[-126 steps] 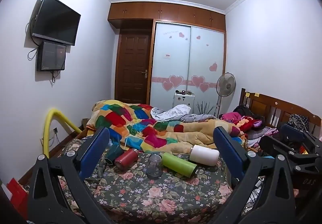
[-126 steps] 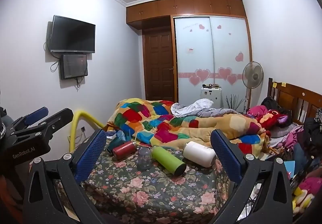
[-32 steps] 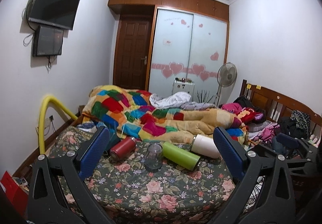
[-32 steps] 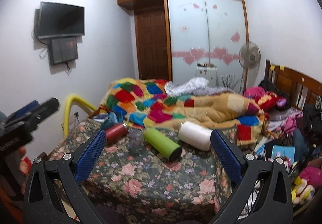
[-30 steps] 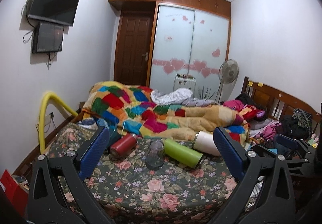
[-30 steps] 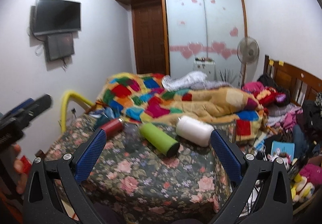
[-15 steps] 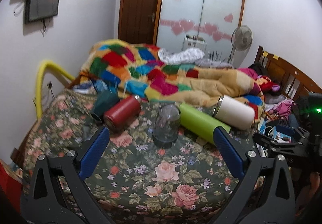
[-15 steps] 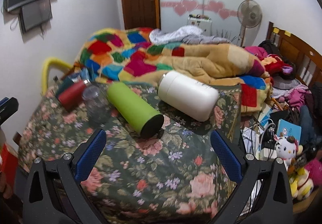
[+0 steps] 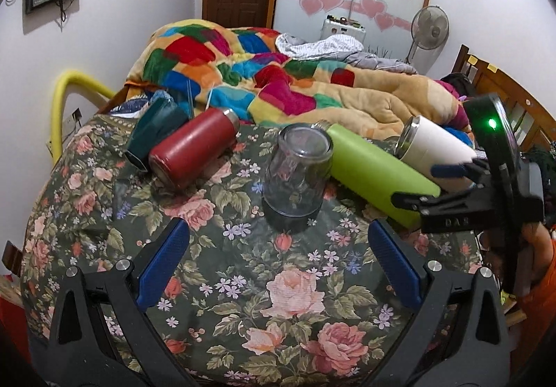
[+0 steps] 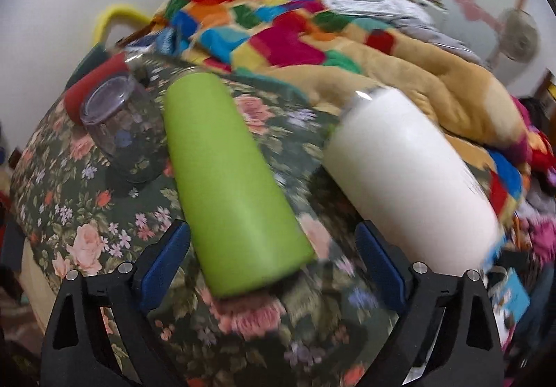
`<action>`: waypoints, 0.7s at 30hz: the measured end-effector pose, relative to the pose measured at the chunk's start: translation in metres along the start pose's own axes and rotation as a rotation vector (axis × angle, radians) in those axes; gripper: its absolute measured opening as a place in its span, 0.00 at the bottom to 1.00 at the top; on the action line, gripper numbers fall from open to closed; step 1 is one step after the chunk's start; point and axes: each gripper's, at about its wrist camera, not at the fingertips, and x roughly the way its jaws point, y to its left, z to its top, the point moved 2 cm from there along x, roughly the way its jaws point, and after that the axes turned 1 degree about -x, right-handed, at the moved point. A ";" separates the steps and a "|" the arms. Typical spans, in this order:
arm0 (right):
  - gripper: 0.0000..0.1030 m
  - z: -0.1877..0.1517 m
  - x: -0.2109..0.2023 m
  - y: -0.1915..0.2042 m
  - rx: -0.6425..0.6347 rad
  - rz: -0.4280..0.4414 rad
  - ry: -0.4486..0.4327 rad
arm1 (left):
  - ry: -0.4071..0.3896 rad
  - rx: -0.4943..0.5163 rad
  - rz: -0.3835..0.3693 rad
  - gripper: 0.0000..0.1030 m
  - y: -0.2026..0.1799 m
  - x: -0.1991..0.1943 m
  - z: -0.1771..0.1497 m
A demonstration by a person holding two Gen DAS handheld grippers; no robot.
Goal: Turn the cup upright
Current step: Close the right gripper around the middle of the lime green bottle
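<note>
Bedroom, floral cloth over soft surface. Clear cup mouth-down at centre, between red flask and green bottle, both lying. Left claw spread wide, empty, short of cup. Right claw spread wide, empty, straddling green bottle's end. Cup likely light, rigid, slick, possibly breakable; take mid-wall, sides.

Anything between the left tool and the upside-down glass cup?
Nothing visible. Only bare floral cloth lies between the open left tool and the clear cup. The green bottle lies close beside the cup's right; the red bottle lies farther left.
</note>
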 end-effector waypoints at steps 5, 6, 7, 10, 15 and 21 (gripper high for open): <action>0.79 0.015 0.014 0.010 -0.074 0.082 0.056 | 0.011 -0.016 0.002 1.00 0.003 0.007 -0.001; 0.77 0.017 0.018 0.012 -0.085 0.099 0.074 | 0.011 -0.017 0.003 1.00 0.003 0.008 -0.001; 0.75 0.021 0.022 0.012 -0.094 0.109 0.088 | 0.011 -0.018 0.004 1.00 0.004 0.008 -0.001; 0.68 0.027 0.033 0.017 -0.126 0.127 0.134 | 0.011 -0.022 0.006 1.00 0.004 0.009 -0.001; 0.67 0.032 0.048 0.021 -0.168 0.096 0.181 | 0.002 -0.004 0.014 1.00 0.001 0.006 0.000; 0.62 0.031 0.042 0.019 -0.142 0.127 0.195 | -0.013 0.004 0.017 1.00 -0.001 -0.001 0.002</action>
